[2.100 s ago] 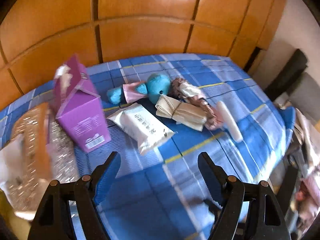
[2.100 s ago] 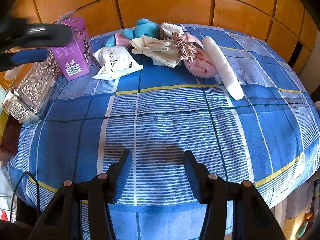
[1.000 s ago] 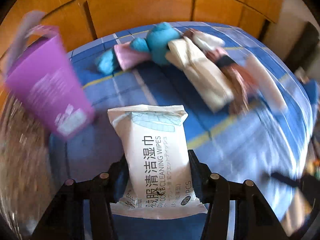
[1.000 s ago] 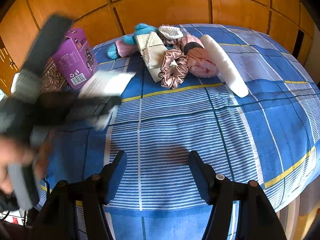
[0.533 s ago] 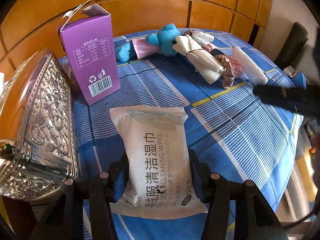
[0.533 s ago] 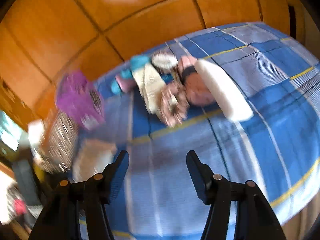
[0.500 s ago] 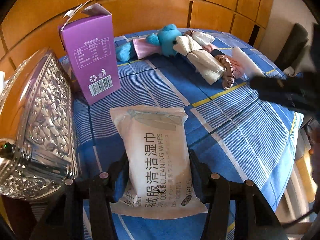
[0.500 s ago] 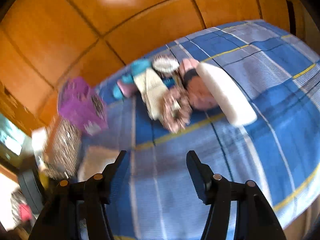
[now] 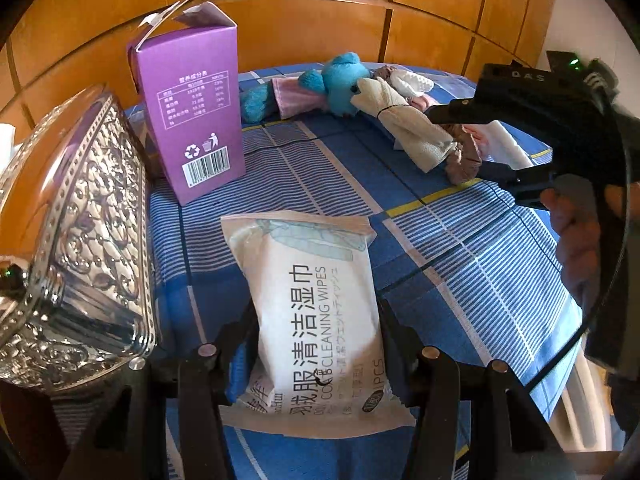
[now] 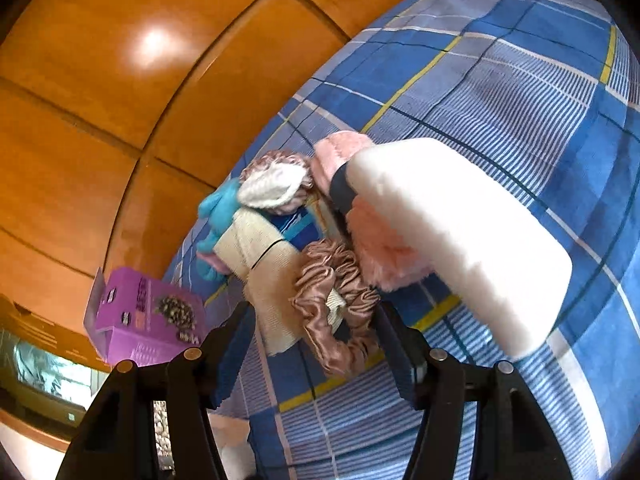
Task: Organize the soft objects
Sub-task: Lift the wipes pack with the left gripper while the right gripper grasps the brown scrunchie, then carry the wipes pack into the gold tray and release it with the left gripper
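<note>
Two tongs work over a blue plaid bed (image 9: 460, 248). Left tongs (image 9: 316, 344) clamp a wipes pack (image 9: 312, 300) near the front edge, a silver box (image 9: 76, 240) close on its left, open cloth to the right. Right tongs (image 10: 316, 344) gape around a pink scrunchie (image 10: 336, 320), crowded between a beige cloth (image 10: 260, 276) and a white roll (image 10: 460, 232).

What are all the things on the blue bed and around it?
wipes pack: 1, white, in left tool
purple box: 1, upright behind wipes
silver box: 1, ornate, at left
plush toy: 1, teal and pink, far back
cream cloth: 1, tied, beside toy
satin scrunchie: 1, brownish pink, before right tool
pink fluffy thing: 1, beside scrunchie
white pad: 1, long, at right
bedspread: 1, blue plaid
left tool: 1, black, gripping wipes
right tool: 1, black, open
</note>
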The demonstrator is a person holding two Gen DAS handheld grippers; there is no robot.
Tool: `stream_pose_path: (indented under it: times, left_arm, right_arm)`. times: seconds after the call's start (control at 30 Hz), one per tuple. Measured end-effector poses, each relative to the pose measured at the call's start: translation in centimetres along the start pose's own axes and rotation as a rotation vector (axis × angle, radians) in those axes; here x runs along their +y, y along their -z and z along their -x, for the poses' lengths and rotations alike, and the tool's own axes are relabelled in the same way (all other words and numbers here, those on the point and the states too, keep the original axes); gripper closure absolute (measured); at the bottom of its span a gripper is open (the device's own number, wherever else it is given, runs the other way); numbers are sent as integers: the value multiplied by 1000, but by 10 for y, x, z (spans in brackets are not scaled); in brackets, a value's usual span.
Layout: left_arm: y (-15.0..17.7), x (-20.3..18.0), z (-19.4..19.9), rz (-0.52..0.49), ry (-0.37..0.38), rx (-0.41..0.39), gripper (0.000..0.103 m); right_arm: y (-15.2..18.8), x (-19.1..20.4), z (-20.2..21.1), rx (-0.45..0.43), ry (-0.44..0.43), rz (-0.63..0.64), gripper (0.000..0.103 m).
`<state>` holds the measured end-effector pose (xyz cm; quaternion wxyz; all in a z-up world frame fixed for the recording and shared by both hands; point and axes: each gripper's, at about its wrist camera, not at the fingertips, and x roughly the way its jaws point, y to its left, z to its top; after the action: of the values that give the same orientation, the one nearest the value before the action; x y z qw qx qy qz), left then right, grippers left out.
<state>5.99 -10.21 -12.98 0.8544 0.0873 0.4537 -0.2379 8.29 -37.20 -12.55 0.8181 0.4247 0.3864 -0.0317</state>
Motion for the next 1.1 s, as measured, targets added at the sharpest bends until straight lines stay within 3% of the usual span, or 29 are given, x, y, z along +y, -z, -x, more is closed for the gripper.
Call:
stream_pose_path:
  times: [0.17, 0.2, 0.4, 0.53, 0.7, 0.83, 1.1]
  left_arm:
    - [1, -1, 1, 6, -1, -4, 48]
    - [1, -1, 1, 6, -1, -2, 48]
    - [3, -2, 3, 7, -5, -8, 48]
    - [4, -2, 5, -6, -10, -11, 48]
    - [0, -9, 8, -54, -28, 13, 50]
    - [-12, -18, 17, -77, 19, 19, 53]
    - [-95, -38, 37, -93, 103, -54, 53]
  right_arm:
    - [-6, -10, -3, 3, -11, -25, 42]
    - [-6, -11, -2, 1, -16, -29, 54]
    - [0, -20, 9, 23, -37, -39, 93]
    - [7, -19, 25, 28, -20, 3, 95]
    - [27, -13, 41, 79, 109, 140, 95]
    - [45, -19, 49, 109, 166, 207, 95]
    - [56, -16, 43, 131, 179, 284, 95]
